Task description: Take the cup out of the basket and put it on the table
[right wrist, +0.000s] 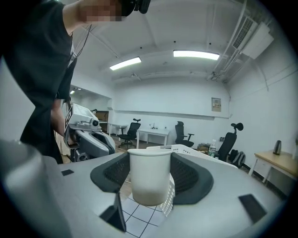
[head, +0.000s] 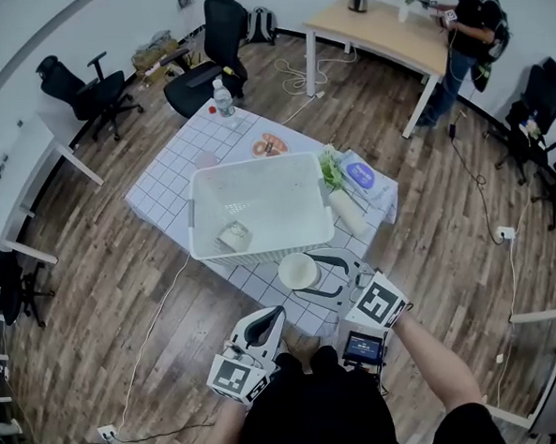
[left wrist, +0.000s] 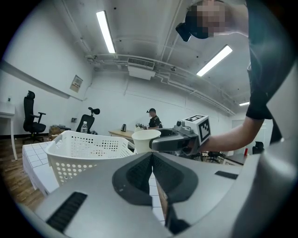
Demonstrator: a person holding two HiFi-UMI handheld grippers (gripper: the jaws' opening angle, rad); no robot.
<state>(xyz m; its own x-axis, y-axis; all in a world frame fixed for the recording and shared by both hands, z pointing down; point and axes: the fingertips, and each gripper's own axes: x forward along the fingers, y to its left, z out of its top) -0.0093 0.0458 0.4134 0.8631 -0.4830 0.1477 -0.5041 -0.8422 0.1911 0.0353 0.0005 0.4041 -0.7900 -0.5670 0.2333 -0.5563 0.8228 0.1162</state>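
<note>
while holding the cup [right wrist: 149, 176] upright in the right claw [head: 311, 272], spread wide around the white wall, keep it level and avoid squeezing harder. hangs just outside the near rim of the basket [head: 195, 212], already out of it, above the counter [head: 168, 190] and seemingly not yet resting there. looks like the setting-down step. lower straight down, slowly, onto the bare squares on the near side of the basket, keeping off the basket's wall so as not to snag the rim or nudge it. pick a spot close beside the basket rather than out at the counter's edge, to guard against tipping so light a paper thing. spread the claw wider only after seating the base flat, then draw back level without brushing the lip. leave the left claw [left wrist: 152, 160], pinched together on nothing, parked on the near side of the basket, apart from the cup.
</note>
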